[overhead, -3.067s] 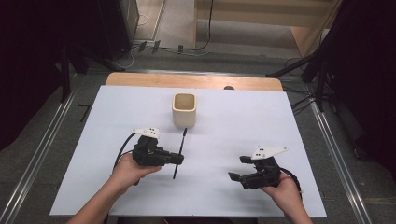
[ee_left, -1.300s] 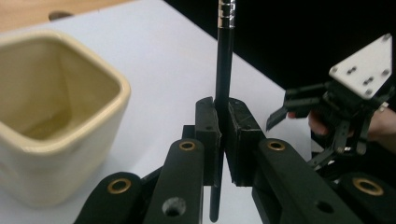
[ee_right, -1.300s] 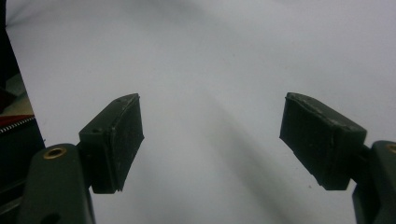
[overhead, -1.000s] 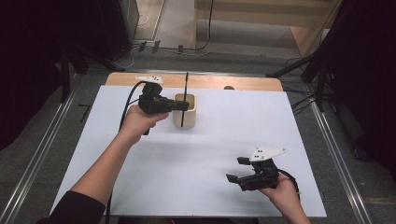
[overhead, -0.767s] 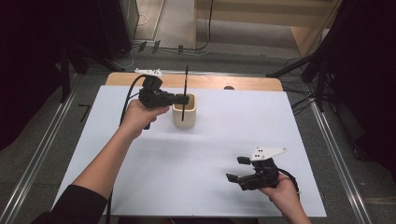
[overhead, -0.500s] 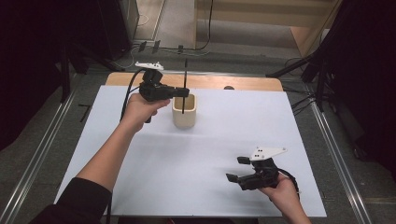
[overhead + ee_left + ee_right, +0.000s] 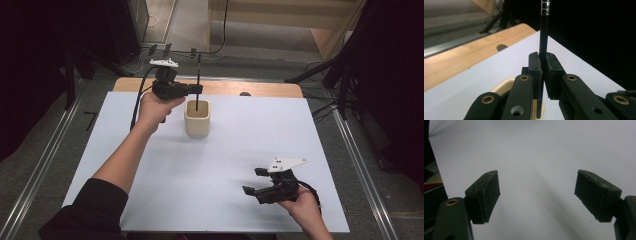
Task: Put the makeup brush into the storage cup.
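I pinch the pen (image 7: 198, 80) upright in my left gripper (image 7: 196, 89), tip just inside the cup (image 7: 197, 118) at the table's (image 7: 150, 190) far side so it drops straight in; right gripper (image 7: 254, 181) rests spread wide, empty, well clear

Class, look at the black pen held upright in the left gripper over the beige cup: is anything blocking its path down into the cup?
Nothing visible does. The left gripper is shut on the black pen, held upright with its lower tip at the open mouth of the beige cup. No lid or other object lies between them.
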Motion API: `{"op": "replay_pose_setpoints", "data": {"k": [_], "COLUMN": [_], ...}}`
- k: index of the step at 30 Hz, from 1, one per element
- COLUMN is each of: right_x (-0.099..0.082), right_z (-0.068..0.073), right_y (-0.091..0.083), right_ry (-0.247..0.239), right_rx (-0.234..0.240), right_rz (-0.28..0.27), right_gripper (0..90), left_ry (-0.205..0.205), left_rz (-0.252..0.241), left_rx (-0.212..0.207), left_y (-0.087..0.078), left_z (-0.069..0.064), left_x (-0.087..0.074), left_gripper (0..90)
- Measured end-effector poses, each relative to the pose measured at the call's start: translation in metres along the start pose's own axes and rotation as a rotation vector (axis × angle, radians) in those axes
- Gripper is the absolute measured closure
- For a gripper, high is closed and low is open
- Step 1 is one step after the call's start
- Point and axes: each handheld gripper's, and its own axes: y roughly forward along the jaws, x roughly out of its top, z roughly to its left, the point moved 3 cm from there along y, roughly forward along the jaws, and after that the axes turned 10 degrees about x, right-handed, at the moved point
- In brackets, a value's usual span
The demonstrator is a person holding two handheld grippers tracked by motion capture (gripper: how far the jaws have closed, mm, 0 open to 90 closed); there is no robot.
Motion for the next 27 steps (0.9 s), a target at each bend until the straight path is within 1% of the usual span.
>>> {"op": "replay_pose_setpoints", "data": {"k": [1, 2, 4, 5, 7, 8, 11, 12, 13, 14, 15, 20, 22, 23, 25, 27], "right_x": [0.000, -0.001, -0.001, -0.001, -0.001, -0.001, -0.001, -0.001, -0.001, -0.001, -0.001, -0.001, 0.000, 0.000, 0.000, 0.000], "right_z": [0.000, 0.000, 0.000, 0.000, 0.000, 0.000, 0.000, 0.000, 0.000, 0.000, 0.000, 0.001, 0.001, 0.001, 0.001, 0.001], "right_y": [0.000, 0.001, 0.001, 0.001, 0.001, 0.001, 0.002, 0.002, 0.002, 0.002, 0.001, 0.002, 0.002, 0.002, 0.002, 0.002], "right_ry": [-0.001, -0.001, -0.001, -0.002, -0.003, -0.003, -0.005, -0.004, -0.004, -0.003, -0.003, -0.002, -0.002, -0.003, -0.003, -0.002], "right_rx": [0.001, 0.003, 0.004, 0.004, 0.004, 0.004, 0.006, 0.012, 0.012, 0.015, 0.016, 0.018, 0.020, 0.020, 0.019, 0.019], "right_rz": [0.002, 0.008, 0.008, 0.009, 0.008, 0.008, 0.008, 0.007, 0.007, 0.004, 0.004, 0.002, 0.003, 0.003, 0.004, 0.006], "right_gripper": [21.4, 21.4, 21.3, 21.2, 21.2, 21.2, 21.2, 21.2, 21.2, 21.1, 21.1, 21.1, 21.1, 21.1, 21.1, 21.1], "left_ry": [0.004, 0.004, 0.020, 0.025, 0.019, 0.016, 0.022, 0.044, 0.044, 0.057, 0.058, 0.053, 0.049, 0.054, 0.065, 0.056], "left_rz": [-0.012, -0.019, -0.032, -0.039, -0.057, -0.064, -0.058, -0.068, -0.068, -0.069, -0.067, -0.048, -0.045, -0.045, -0.030, -0.028], "left_rx": [0.016, 0.017, 0.044, 0.051, 0.063, 0.066, 0.078, 0.071, 0.071, 0.074, 0.069, 0.064, 0.070, 0.074, 0.080, 0.080], "left_y": [0.000, 0.000, 0.001, 0.001, 0.002, 0.003, 0.007, 0.009, 0.009, 0.010, 0.012, 0.018, 0.019, 0.020, 0.021, 0.021], "left_z": [0.001, 0.002, 0.003, 0.004, 0.005, 0.006, 0.006, 0.005, 0.005, 0.004, 0.004, 0.005, 0.005, 0.006, 0.006, 0.006], "left_x": [0.001, 0.001, 0.002, 0.003, 0.003, 0.002, 0.000, -0.002, -0.002, -0.003, -0.004, -0.013, -0.017, -0.018, -0.022, -0.025], "left_gripper": [84.8, 84.9, 84.9, 84.9, 84.9, 84.9, 84.8, 84.9, 84.8, 84.8, 84.8, 84.8, 84.9, 84.9, 84.9, 84.8]}}
